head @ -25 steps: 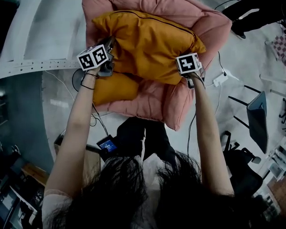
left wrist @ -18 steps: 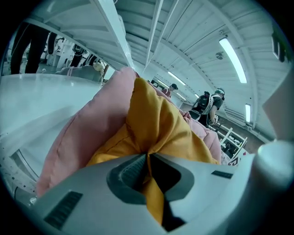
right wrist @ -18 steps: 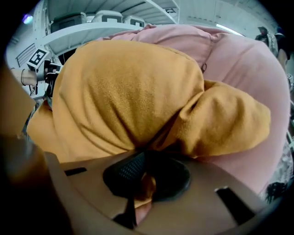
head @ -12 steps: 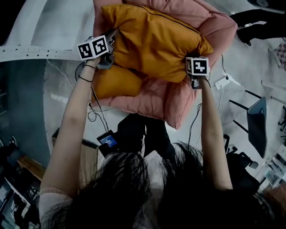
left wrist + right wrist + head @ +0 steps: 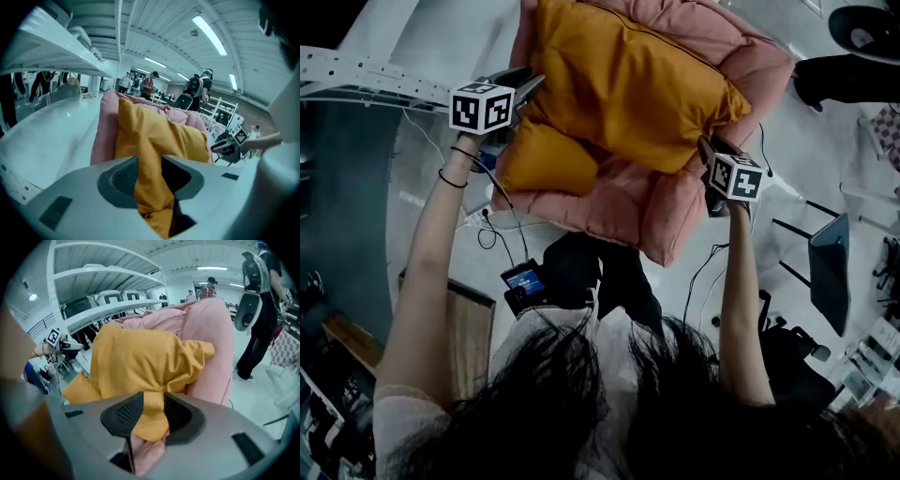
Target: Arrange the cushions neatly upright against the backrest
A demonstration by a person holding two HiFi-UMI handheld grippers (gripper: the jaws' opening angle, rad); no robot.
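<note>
A large orange cushion [image 5: 628, 84] leans upright against the backrest of a pink padded seat [image 5: 619, 206]. A smaller orange cushion [image 5: 548, 159] lies under its left side. My left gripper [image 5: 530, 84] is at the big cushion's left corner. Its jaws are opening, and the orange corner [image 5: 150, 187] hangs between them, touching one pad with a dark gap at the other. My right gripper [image 5: 705, 148] is at the cushion's right corner. Its jaws are opening too, with orange cloth [image 5: 152, 418] filling the space between the pads.
White shelf rails [image 5: 366, 75] run along the left. Cables and a white power strip [image 5: 769, 176] lie on the floor to the right, beside a dark chair [image 5: 830, 272]. A person's dark legs [image 5: 853, 80] stand at the top right. A wooden box [image 5: 473, 328] sits lower left.
The big orange cushion has been pushed farther back and more upright. The right gripper has dropped down and right, off toward the seat's edge. The left gripper has shifted slightly up and left.
</note>
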